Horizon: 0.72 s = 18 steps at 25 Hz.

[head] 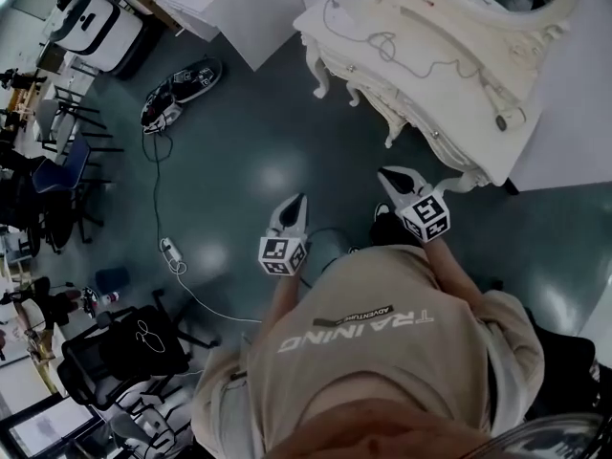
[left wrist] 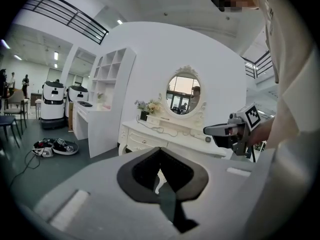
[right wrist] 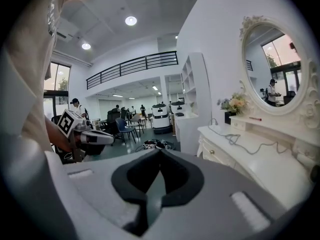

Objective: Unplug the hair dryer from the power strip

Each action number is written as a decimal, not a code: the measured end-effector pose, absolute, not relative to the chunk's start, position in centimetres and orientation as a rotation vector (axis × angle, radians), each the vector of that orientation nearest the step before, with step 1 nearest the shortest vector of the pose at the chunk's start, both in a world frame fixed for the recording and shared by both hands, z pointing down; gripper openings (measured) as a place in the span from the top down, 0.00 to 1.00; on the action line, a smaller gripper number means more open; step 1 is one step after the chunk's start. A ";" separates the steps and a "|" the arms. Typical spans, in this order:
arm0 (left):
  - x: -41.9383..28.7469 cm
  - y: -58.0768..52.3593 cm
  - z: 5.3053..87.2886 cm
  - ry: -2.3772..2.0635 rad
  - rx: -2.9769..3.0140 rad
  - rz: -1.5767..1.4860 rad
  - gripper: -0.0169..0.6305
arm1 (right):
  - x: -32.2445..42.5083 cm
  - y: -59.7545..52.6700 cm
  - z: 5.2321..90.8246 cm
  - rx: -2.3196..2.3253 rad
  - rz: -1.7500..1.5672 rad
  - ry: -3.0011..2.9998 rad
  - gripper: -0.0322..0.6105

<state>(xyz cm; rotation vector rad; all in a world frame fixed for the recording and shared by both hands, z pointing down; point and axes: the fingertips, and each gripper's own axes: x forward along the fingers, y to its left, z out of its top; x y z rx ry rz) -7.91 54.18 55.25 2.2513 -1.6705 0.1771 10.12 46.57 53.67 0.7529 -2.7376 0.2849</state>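
grip: left gripper (head: pixel 298 201) and right gripper (head: pixel 388 173) both closed, empty | target: cord (head: pixel 381 38), probably the dryer's, lies on table (head: pixel 459 103) ahead of right gripper; cord limp and light, plug likely rigid, so pinch the plug body, not the cord | unclear: dryer and strip not made out; white block (head: pixel 170 251) on floor left of left gripper may be a strip
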 end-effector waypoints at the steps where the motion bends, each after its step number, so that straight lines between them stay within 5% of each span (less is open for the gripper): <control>1: -8.2 53.7 55.3 -1.669 2.240 0.174 0.96 | 9.9 45.8 53.7 0.751 0.288 -2.729 0.94; 18: -12.4 27.0 52.2 -1.810 2.140 0.129 0.96 | 3.8 20.0 55.8 0.595 0.305 -2.761 0.94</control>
